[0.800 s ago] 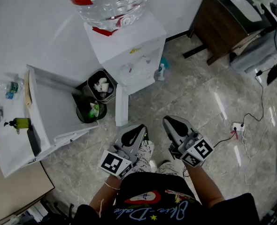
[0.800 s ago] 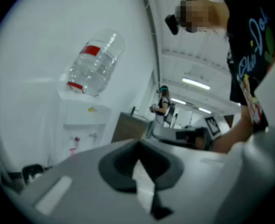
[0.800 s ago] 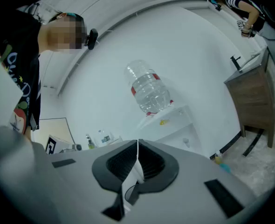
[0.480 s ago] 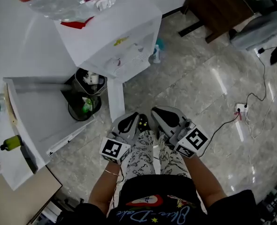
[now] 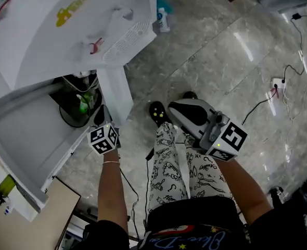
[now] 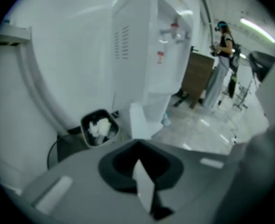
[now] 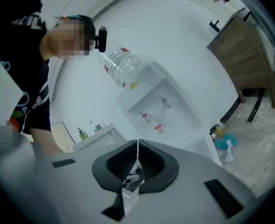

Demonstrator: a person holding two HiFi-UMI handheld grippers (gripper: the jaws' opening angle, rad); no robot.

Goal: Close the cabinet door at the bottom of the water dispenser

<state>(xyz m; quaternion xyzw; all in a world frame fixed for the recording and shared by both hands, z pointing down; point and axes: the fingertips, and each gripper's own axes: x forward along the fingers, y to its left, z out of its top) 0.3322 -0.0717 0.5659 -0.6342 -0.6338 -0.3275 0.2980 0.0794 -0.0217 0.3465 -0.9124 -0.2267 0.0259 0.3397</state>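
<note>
A grey marble floor [image 5: 221, 61] fills most of the head view. The white water dispenser [image 5: 65, 30] stands at the upper left, seen from above. Beside it, at the left edge, is a white side unit [image 5: 18, 139].

The cabinet door [image 5: 117, 92] at the foot of the dispenser stands open, swung out towards the person as a narrow white panel. In the left gripper view the same door [image 6: 140, 121] juts out from the dispenser's base.

The person stands over all this in patterned trousers [image 5: 169, 160] and dark shoes.

The left gripper [image 5: 102, 129] is low beside the outer edge of the door. Its tips seem to lie under its own marker cube, so whether it touches the door cannot be told. Its own view shows the jaws pressed together with nothing between them. The right gripper [image 5: 187, 112] hangs over the floor, well apart from the door. Its jaws are likewise pressed together and empty.

Two dark bins [image 5: 78, 105] sit between the door and the side unit. A spray bottle [image 5: 163, 20] stands on the floor by the dispenser's far side, and a power strip [image 5: 277, 82] with cables lies at the right.
</note>
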